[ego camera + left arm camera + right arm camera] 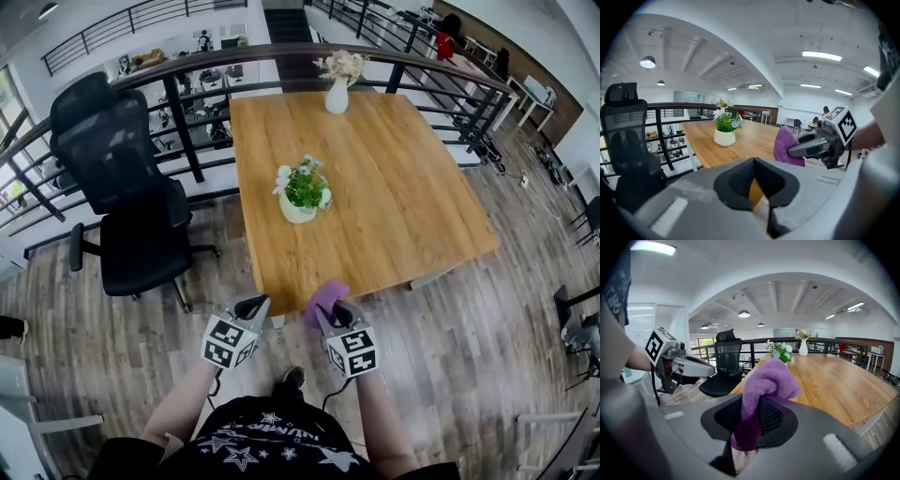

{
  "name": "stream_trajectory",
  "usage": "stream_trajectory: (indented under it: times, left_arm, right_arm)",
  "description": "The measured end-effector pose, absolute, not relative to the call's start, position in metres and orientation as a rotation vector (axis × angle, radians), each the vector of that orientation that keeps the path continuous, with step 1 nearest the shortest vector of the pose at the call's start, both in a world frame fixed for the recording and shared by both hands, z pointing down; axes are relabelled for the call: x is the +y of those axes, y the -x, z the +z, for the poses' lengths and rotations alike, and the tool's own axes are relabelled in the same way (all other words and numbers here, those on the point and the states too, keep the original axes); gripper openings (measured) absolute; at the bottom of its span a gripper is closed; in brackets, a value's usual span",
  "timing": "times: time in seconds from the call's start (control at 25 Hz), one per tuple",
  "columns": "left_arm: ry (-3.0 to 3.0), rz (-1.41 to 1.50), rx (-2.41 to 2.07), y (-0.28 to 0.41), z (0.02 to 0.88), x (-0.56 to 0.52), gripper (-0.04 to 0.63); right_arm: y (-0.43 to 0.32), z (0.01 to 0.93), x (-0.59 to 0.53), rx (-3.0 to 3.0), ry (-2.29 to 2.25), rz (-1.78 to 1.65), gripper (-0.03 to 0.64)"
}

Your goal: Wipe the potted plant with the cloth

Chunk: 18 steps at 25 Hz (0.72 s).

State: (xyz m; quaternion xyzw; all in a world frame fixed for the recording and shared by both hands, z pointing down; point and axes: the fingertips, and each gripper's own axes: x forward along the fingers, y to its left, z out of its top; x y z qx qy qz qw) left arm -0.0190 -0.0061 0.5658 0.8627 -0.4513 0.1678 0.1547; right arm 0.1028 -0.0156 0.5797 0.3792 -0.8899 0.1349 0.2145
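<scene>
Beyond the near edge of the desk (394,216), straight ahead of both hands, the potted plant (304,190) stands upright on the wood, a low white pot with green leaves and pale flowers above it. It is on the left half of the desk, well apart from both tools, which hang over the floor just short of the near edge.

Gripped in the right hand-held gripper (330,306) is the purple cloth (324,298). The jaws are clamped on its lower part, and the rest bunches up and forward past the tips, towards the plant. The left hand-held gripper (253,306) is closed with nothing between its jaws.

In the head view the pot sits between the lines of the two tools, a little nearer the right one's. The hand with the cloth would therefore seem to need a reach forward and slightly left, the cloth leading. The plant's long axis is vertical, so a wipe would likely run round the pot or up over the leaves.

Bare wood is all that lies between the near edge and the pot, so nothing blocks the approach. A white vase (337,94) of flowers stands well beyond, at the far edge. Left of the desk is a black office chair (122,178), and a dark railing (187,122) curves behind both.
</scene>
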Motion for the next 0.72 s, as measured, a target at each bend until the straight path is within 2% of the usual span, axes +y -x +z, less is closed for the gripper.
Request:
stream_trajectory:
  times: [0.72]
  left_arm:
    - [-2.481, 0.429, -1.292, 0.086, 0.555, 0.114, 0.002]
  right_arm:
    - [-0.04, 0.555, 0.098, -2.455, -1.06, 0.321, 0.083]
